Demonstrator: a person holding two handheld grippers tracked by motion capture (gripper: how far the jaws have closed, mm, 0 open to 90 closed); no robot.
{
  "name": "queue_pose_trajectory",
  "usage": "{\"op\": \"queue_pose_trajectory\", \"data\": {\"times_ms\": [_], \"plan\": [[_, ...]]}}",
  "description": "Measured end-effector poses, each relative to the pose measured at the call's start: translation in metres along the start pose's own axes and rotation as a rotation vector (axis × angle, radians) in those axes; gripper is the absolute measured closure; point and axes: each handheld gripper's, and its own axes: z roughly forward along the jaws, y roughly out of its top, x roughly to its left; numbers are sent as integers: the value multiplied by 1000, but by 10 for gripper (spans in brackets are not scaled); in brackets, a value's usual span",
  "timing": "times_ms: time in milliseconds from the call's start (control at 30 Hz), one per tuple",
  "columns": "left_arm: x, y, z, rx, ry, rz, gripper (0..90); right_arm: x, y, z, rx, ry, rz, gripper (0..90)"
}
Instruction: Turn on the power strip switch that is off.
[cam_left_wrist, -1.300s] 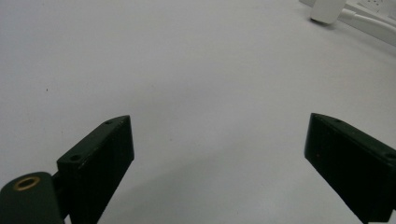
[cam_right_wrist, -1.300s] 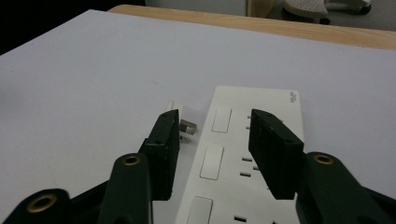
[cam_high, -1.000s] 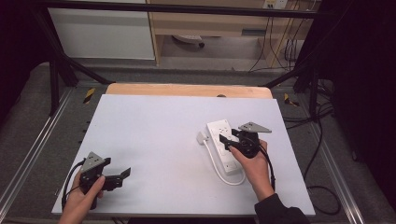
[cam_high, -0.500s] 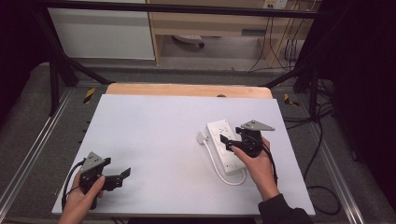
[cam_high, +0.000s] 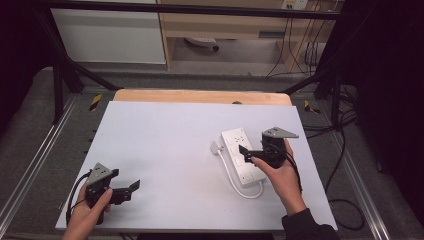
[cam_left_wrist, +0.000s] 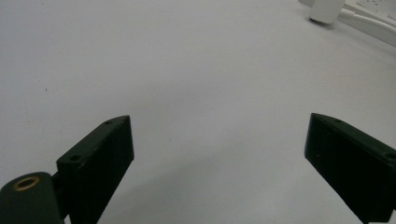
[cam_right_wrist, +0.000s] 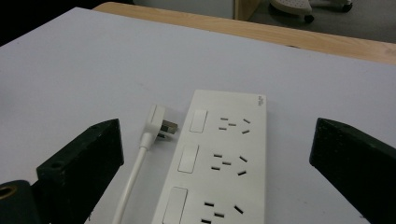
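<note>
Right gripper (cam_high: 251, 154) jaws spread, poised over the white three-socket power strip (cam_right_wrist: 219, 161) at table right; its white plug (cam_right_wrist: 158, 123) lies just beside it. Looks like approach step: next, lower and close. Left gripper (cam_high: 129, 188) spread wide, idle over bare table

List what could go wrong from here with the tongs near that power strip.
1. The right tongs hang open over the power strip; closing on its flat, wide body may slip or shove it.
2. The plug lies loose beside the strip, its cable curling round the near end; lifting the strip would likely drag both.
3. The left tongs sit far off, unable to steady anything.
</note>
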Motion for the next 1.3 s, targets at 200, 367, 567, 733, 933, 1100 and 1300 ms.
{"op": "queue_pose_trajectory", "data": {"times_ms": [200, 367, 567, 733, 933, 1100, 1300], "plan": [[0, 0, 0, -1, 1, 1, 81, -6, 2, -15, 1, -2, -32, 26], [1, 0, -1, -4, 3, -2, 80, -13, 0, -28, -41, -33, -44, 34], [7, -1, -5, -20, 12, -28, 78, -20, -10, -41, -68, -35, -48, 51], [9, -1, -6, -20, 13, -24, 77, -25, -18, -51, -84, -37, -49, 45], [14, -4, -8, -25, 12, -29, 73, -30, -30, -60, -94, -57, -39, 33], [16, -5, -9, -20, 17, -31, 74, -36, -42, -68, -103, -62, -35, 27], [18, -6, -10, -22, 23, -31, 74, -47, -67, -72, -88, -70, -26, 27]]}}
